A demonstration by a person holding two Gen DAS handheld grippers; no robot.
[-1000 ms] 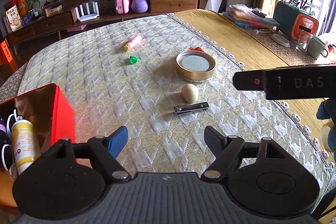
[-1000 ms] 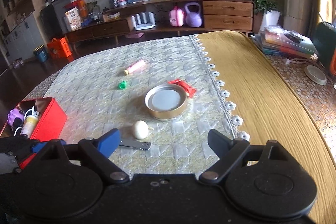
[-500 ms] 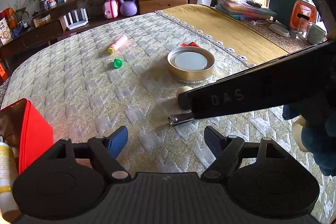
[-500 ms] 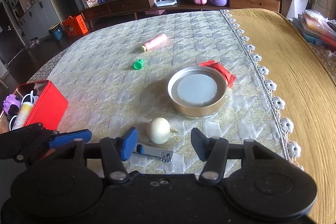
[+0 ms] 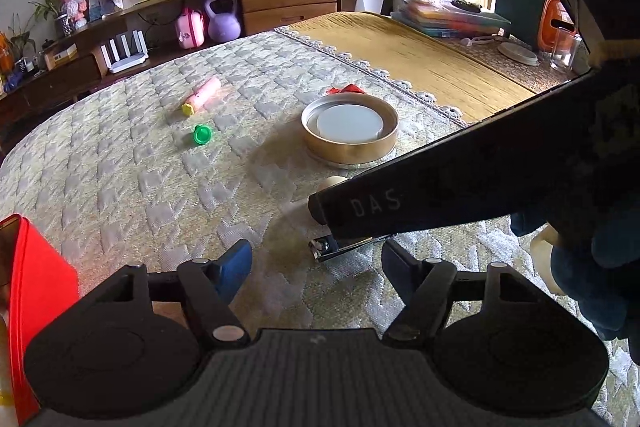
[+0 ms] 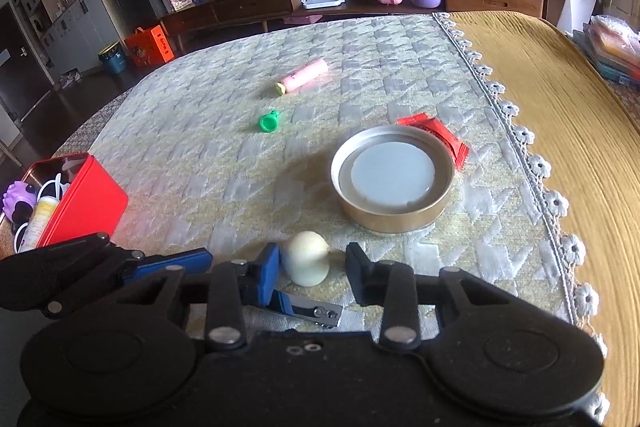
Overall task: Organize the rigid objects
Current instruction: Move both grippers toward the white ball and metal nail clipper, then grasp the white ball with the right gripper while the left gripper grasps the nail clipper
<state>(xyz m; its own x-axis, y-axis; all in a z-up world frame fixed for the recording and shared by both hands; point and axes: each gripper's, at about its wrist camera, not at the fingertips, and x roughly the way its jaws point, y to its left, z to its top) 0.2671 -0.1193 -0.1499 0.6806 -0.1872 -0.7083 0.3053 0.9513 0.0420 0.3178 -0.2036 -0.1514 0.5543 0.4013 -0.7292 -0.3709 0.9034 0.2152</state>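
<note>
Lying on the quilted cloth (image 6: 200, 155), a cream egg (image 6: 306, 259) is seen between the fingers of the right gripper (image 6: 312, 267); its shell is smooth, matt and pale, with the narrow end up. The jaws are partly closed around it: the blue left pad (image 6: 269, 269) is touching or nearly touching the shell, while a gap is left at the dark right pad (image 6: 357, 273), so no firm hold is shown. In the left wrist view only the top of the egg (image 5: 335, 181) is seen, behind the right gripper's black body.

At far left a red tin (image 6: 86, 199) is placed at the cloth's edge, with a bottle (image 6: 40, 219) and a purple toy (image 6: 18, 197) inside. The left gripper (image 5: 316, 263) is held wide apart and grips nothing. A nail clipper (image 6: 312, 311) lies just in front of the egg, partly under the right gripper's left finger. Further back, a green cap (image 6: 269, 121) and a pink tube (image 6: 304, 75) lie well apart from the egg. To the right, a round gold tin (image 6: 394, 221) stands near the egg, with a red packet (image 6: 444, 137) touching its far side.

A lace trim (image 6: 520, 135) marks the cloth's right edge, beside a yellow cover (image 6: 568, 99). Bare cloth lies between the red tin and the egg.
</note>
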